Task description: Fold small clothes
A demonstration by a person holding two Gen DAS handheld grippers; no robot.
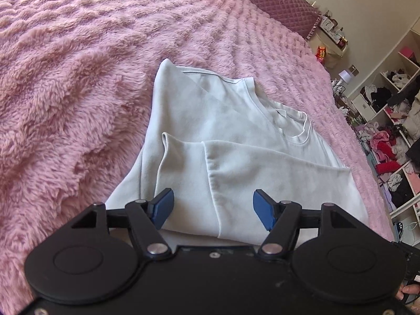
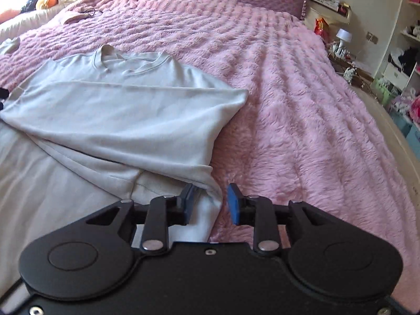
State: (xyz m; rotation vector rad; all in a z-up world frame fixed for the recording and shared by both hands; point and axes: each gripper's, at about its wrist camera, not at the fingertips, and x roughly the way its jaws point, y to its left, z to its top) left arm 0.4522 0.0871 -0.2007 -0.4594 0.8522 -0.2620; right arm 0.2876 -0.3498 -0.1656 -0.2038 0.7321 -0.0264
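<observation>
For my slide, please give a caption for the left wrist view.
Open left gripper above a partly folded pale grey T-shirt on a fluffy pink blanket.

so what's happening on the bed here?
A person with a handheld gripper in each hand is folding a pale grey cotton T-shirt on a fluffy pink blanket. Both sleeves are already folded in across the body. The left gripper is open above the shirt's lower part. The right gripper is open too, with the shirt's side edge between its jaws, not pinched.

Pale shirt (image 1: 236,136) on pink fuzzy blanket (image 1: 78,78), left gripper (image 1: 213,208) fingers apart.
</observation>
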